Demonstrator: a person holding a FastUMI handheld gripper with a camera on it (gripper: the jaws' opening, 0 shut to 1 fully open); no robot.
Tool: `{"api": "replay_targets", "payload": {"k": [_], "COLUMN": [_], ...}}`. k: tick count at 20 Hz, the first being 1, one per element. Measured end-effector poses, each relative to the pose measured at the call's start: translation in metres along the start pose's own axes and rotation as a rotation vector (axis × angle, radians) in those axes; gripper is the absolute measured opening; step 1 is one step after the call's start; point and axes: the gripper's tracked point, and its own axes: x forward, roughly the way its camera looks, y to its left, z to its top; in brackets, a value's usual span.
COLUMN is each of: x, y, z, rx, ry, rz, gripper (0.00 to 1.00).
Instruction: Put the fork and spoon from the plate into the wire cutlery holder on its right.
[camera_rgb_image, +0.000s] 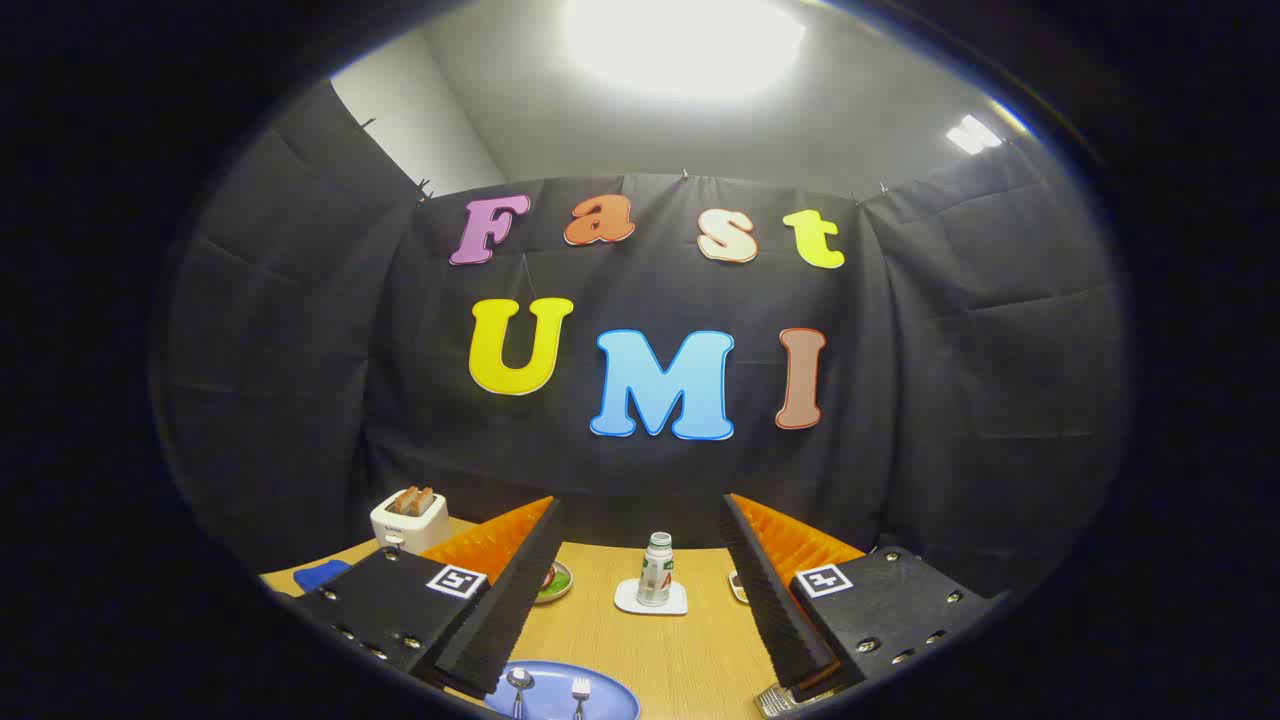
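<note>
Tabletop (680, 650): fork (580, 695), spoon (518, 688) lengthwise under open claw (640, 600).

Shiny metal spoon (518, 681), fork (580, 688); glossy plate (610, 693); smooth wood-grain table (680, 645); matt cloth wall (900, 400).

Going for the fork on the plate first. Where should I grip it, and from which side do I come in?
The fork lies flat on the blue plate, tines pointing away from the gripper, beside the spoon. Probably best to come down from above and pinch the handle across its narrow width, fingers either side. The handle's near end isn't visible. The fingers are open and above the table, so lower first.
</note>
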Motion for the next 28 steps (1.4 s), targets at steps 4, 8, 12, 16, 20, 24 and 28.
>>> {"api": "replay_targets", "payload": {"k": [4, 8, 12, 16, 20, 24, 28], "x": [-0.003, -0.005, -0.004, 0.002, 0.002, -0.005, -0.024], "y": [-0.006, -0.005, 0.001, 0.011, 0.028, 0.048, 0.068], "z": [0.001, -0.010, -0.015, -0.038, -0.074, -0.140, -0.210], "rx": [-0.005, -0.011, 0.000, -0.002, -0.032, -0.056, -0.100], "ry": [0.002, 0.034, 0.052, 0.130, 0.258, 0.476, 0.748], "rz": [0.001, 0.019, 0.043, 0.073, 0.120, 0.173, 0.256], "gripper": [0.97, 0.97, 0.97, 0.97, 0.97, 0.97, 0.97]}}
